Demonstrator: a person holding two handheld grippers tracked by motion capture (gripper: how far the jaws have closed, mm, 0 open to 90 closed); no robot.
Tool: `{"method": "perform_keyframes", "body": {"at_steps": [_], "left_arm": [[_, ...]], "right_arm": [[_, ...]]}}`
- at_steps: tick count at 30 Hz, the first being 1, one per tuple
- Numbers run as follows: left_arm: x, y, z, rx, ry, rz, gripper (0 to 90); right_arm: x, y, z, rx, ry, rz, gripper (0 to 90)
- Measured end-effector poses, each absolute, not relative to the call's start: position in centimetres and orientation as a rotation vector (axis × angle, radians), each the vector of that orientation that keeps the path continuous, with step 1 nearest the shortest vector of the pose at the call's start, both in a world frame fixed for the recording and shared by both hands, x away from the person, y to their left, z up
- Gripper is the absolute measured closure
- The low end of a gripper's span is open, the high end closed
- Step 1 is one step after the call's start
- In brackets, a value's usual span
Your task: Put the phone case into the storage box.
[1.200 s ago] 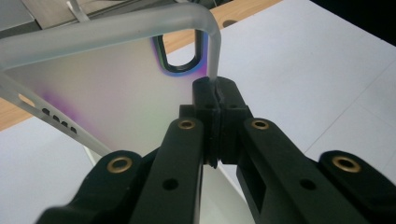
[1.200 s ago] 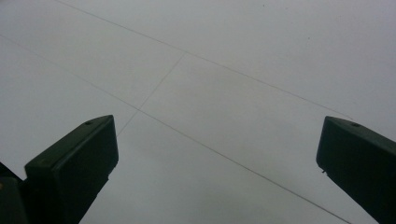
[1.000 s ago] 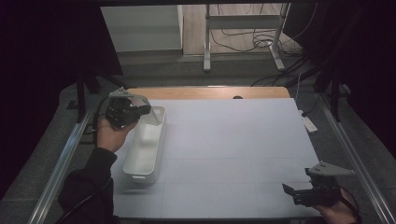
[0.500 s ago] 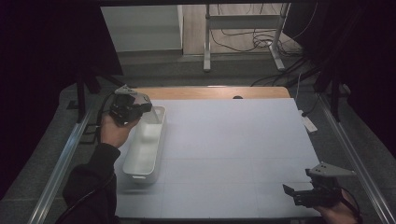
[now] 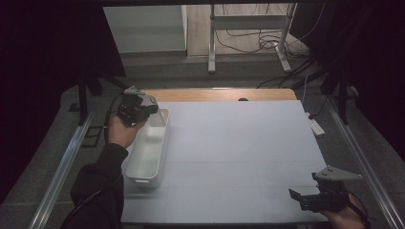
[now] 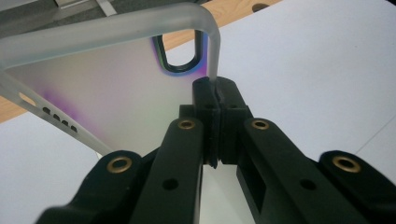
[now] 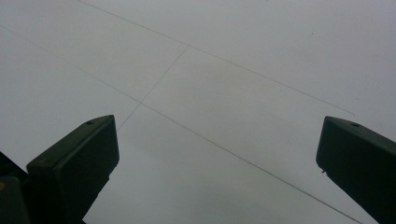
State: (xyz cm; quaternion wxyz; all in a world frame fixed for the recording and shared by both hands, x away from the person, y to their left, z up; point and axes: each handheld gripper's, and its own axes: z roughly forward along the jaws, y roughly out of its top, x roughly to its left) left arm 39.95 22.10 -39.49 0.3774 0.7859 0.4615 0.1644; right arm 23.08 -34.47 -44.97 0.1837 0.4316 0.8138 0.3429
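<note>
Dark curtains close in the room on both sides, and beyond the far edge stand metal frame legs (image 5: 212, 43) with loose cables (image 5: 253, 40) on the floor. Most of the surface (image 5: 239, 152) is covered in pale white sheeting marked with faint grid lines, with a strip of bare wood (image 5: 215, 94) along its far edge at 12 o'clock.

At about 9 o'clock on the surface lies a long white tray (image 5: 149, 149), its length running from near to far. The left gripper (image 5: 152, 108) sits over the tray's far end, at roughly 10 o'clock, held in the person's left hand (image 5: 122, 132). In the left gripper view its jaws are pressed fully together on the thin edge of a frosted translucent lid (image 6: 112, 79), a flat plastic sheet with a rounded, raised rim and a dark-edged oval opening near its corner. The lid rises up and away from the jaws, over the white surface, with the wooden strip seen beyond it.

The right gripper (image 5: 297, 196) rests low at about 5 o'clock, near the front edge of the surface, well apart from the tray. Its jaws stand wide open with nothing between them, over bare white sheeting in the right gripper view.
</note>
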Motion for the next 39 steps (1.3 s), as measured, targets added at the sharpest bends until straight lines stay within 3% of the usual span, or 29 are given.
{"method": "perform_keyframes", "body": {"at_steps": [39], "left_arm": [[42.5, 21.0, -43.8, 2.029, 1.300, 0.380, 88.5]], "right_arm": [[23.2, -34.4, -45.0, 1.218, 2.310, 0.956, 0.0]]}}
